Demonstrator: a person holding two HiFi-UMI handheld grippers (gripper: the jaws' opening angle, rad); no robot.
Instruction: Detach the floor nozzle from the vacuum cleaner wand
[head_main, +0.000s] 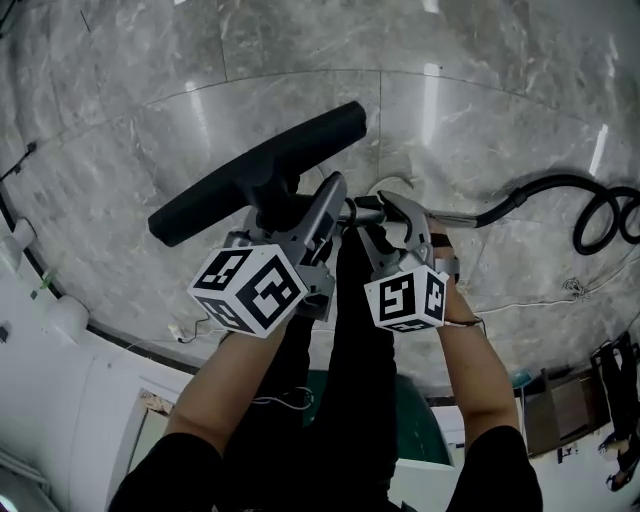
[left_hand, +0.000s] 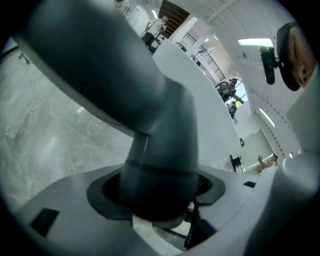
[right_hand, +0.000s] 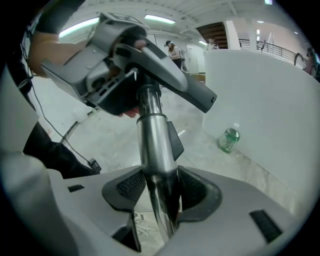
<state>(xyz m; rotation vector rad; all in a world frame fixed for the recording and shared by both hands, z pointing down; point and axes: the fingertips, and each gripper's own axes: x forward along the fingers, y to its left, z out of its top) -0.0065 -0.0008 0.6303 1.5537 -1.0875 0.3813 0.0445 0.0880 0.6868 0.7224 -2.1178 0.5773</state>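
The black floor nozzle (head_main: 260, 170) is a long bar lifted over the marble floor, with its neck pointing toward me. My left gripper (head_main: 300, 205) reaches up to that neck. In the left gripper view the neck (left_hand: 160, 165) fills the space between the wide jaws of the left gripper (left_hand: 160, 200), and a strip of each pad shows beside it. My right gripper (head_main: 380, 212) is shut on the shiny metal wand (right_hand: 152, 145), which runs between its pads (right_hand: 131, 189) in the right gripper view. The black hose (head_main: 590, 205) curls away at the right.
A white curved wall (head_main: 60, 380) borders the floor at the lower left. A green bottle (right_hand: 229, 138) lies on the floor by a white partition. A thin cable (head_main: 560, 295) trails across the floor at the right. The person's dark legs stand below the grippers.
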